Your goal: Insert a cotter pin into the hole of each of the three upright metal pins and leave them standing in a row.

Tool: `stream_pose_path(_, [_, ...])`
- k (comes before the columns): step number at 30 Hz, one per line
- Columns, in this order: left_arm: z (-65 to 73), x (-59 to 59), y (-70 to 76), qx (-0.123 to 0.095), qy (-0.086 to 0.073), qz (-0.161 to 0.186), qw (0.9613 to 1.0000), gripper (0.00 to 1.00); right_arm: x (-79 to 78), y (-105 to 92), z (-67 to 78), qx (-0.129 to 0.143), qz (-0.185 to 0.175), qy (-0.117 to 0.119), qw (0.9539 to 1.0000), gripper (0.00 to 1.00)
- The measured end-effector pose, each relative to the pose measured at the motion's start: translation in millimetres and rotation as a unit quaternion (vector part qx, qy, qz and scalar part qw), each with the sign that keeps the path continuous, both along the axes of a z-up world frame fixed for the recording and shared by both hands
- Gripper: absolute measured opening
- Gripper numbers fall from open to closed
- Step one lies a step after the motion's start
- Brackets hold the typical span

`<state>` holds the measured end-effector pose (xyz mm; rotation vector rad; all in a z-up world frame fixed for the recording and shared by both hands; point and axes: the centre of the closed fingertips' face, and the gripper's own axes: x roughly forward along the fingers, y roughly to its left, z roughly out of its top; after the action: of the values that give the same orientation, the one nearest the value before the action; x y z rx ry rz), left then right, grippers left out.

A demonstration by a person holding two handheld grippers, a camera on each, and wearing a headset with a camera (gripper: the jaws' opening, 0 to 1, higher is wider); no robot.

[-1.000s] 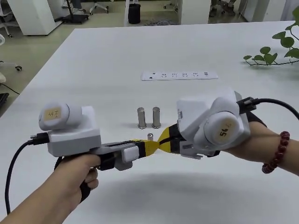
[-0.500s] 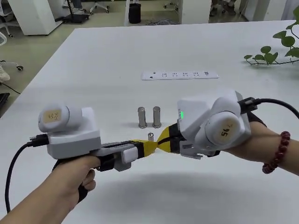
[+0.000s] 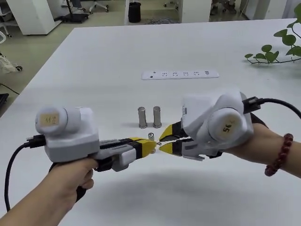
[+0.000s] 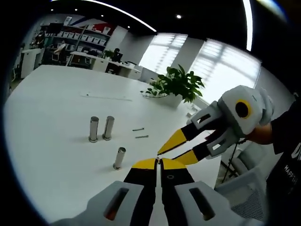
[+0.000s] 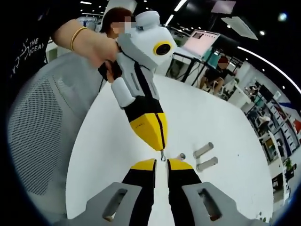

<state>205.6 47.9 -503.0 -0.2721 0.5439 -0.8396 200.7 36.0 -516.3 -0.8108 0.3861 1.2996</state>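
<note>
Yellow-tipped, my left gripper [image 4: 159, 165] has its jaws pressed together on a thin cotter pin [image 5: 162, 154], caught only at the very tips. My right gripper [image 3: 161, 143] faces it with jaws spread, and the pin's free end hangs at their mouth without being clamped there. Both sets of tips meet in the air just on my side of the lone metal pin [image 4: 119, 158], which stands upright and, as far as I can tell, has nothing in its hole yet. Beyond that pin a second metal pin [image 4: 94, 129] and a third metal pin [image 4: 108, 128] stand close together. Off to my right of the lone pin lie a loose cotter pin [image 4: 138, 129] and a second loose cotter pin [image 4: 141, 137]. I judge the hold is the weak spot. With so little wire between the pads, an off-centre squeeze from the right could twist it or flick it onto the table [image 3: 94, 70]. Dropping my tips carelessly could also tip the lone pin, and a shove further on would knock the close pair into each other. Room is generous otherwise: bare tabletop lies all round the lone pin. The power strip [image 3: 181, 74] is well beyond it, the plant [image 3: 277, 47] is far off to its right, and the table edges are well away.
</note>
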Motion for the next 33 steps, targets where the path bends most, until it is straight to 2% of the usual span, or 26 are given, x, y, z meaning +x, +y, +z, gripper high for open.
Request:
stream_pose_path(2, [-1.0,-0.9,0.9,0.014,-0.015,-0.008,0.9998,0.0,-0.3,-1.5,-0.9,0.011,-0.012,0.021,0.9996,0.05])
stream_pose_path(3, [-1.2,-1.2,1.0,0.016,-0.017,-0.009,0.9997,0.0,-0.1,-1.8,-0.7,0.018,-0.019,0.031,0.9992,0.05])
stream_pose_path(4, [-1.7,-1.7,1.2,0.022,-0.025,-0.013,0.9994,0.0,-0.6,-2.2,-0.3,0.029,-0.026,0.048,0.9981,0.05])
stream_pose_path(7, [-3.2,-3.2,2.0,0.043,-0.047,-0.027,0.9976,0.0,-0.9,-4.1,-0.5,0.053,-0.048,0.097,0.9927,0.07])
stream_pose_path(10, [-3.6,-4.7,1.3,0.06,-0.072,-0.045,0.9946,0.0,-2.1,-5.5,-1.8,0.066,-0.059,0.13,0.9875,0.08])
stream_pose_path(13, [-4.8,-7.5,0.6,0.073,-0.085,-0.061,0.9919,0.0,-4.2,-7.0,-3.0,0.076,-0.062,0.153,0.9834,0.09])
stream_pose_path(15, [-5.9,-8.8,0.7,0.08,-0.091,-0.071,0.9901,0.0,-6.5,-6.8,-3.5,0.08,-0.06,0.163,0.9814,0.09])
stream_pose_path(18, [-7.0,-14.9,-1.7,0.094,-0.107,-0.098,0.9849,0.0,-12.3,-5.9,-4.4,0.086,-0.054,0.183,0.9778,0.09])
stream_pose_path(21, [-7.7,-20.2,-3.8,0.102,-0.116,-0.115,0.9813,0.0,-18.1,-4.9,-5.4,0.088,-0.046,0.196,0.9755,0.09])
stream_pose_path(27, [-12.3,-26.5,-5.1,0.119,-0.128,-0.139,0.9748,0.0,-27.3,-3.2,-10.9,0.077,-0.03,0.205,0.9754,0.08])
stream_pose_path(31, [-9.9,-32.2,-9.3,0.114,-0.143,-0.159,0.9702,0.0,-32.5,-1.3,-14.4,0.072,-0.019,0.212,0.9745,0.08])
stream_pose_path(33, [-9.0,-33.5,-10.9,0.11,-0.144,-0.166,0.9694,0.0,-34.2,-0.4,-15.0,0.071,-0.013,0.215,0.974,0.08])
